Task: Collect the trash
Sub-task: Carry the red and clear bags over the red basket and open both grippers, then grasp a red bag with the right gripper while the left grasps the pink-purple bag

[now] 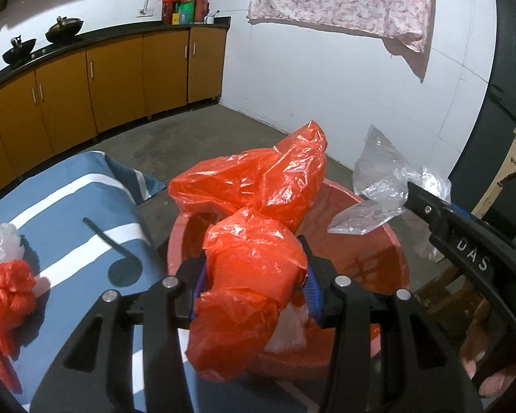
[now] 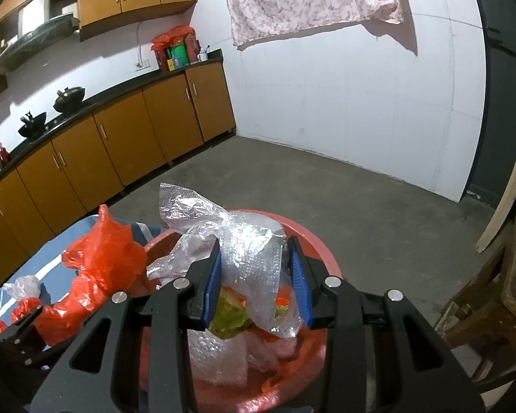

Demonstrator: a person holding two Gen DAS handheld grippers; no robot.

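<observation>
My left gripper (image 1: 254, 265) is shut on a crumpled orange plastic bag (image 1: 254, 216) and holds it over the red basket (image 1: 388, 251). My right gripper (image 2: 254, 268) is shut on a clear bubble-wrap bag (image 2: 247, 251) above the same red basket (image 2: 313, 241), which holds bubble wrap, green scraps and orange plastic. The right gripper also shows at the right of the left wrist view (image 1: 409, 189) with the clear bag (image 1: 378, 179). The orange bag shows at the left of the right wrist view (image 2: 103, 254).
A blue cloth with white stripes (image 1: 72, 199) covers the table left of the basket. On it lie a crumpled orange bag (image 1: 10, 292) and a white plastic wad (image 1: 0, 244). Brown cabinets (image 1: 113, 75) line the far wall. A wooden stool (image 2: 492, 292) stands at the right.
</observation>
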